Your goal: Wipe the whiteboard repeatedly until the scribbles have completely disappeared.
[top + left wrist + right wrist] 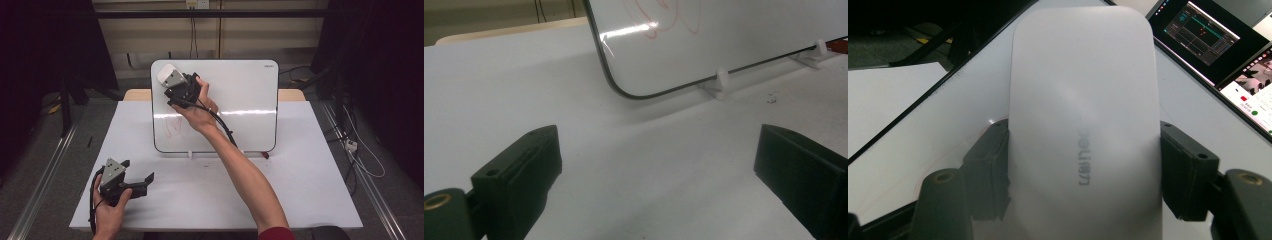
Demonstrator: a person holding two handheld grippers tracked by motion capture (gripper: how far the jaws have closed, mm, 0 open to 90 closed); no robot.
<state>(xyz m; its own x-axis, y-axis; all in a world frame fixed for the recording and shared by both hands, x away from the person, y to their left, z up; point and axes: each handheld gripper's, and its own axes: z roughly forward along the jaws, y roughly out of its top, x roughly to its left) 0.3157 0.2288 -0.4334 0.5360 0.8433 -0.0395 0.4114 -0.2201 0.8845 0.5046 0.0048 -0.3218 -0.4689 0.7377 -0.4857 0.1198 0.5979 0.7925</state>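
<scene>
- Right gripper (172, 82) is clamped on the white eraser (1083, 125), both jaws squeezing its sides, up at the whiteboard's (240, 100) top-left corner.
- Eraser sits flat against the board face, above the red scribble (175, 127).
- Left gripper (131, 181) rests on the table (300, 190) in front of the whiteboard's lower-left corner, jaws spread wide, nothing between them.

Grey embossed brand "deli" along the white eraser (1083, 125) back, letters turned sideways.

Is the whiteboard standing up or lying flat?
Standing: the whiteboard leans upright on two small white feet, its bottom edge off the table.
</scene>
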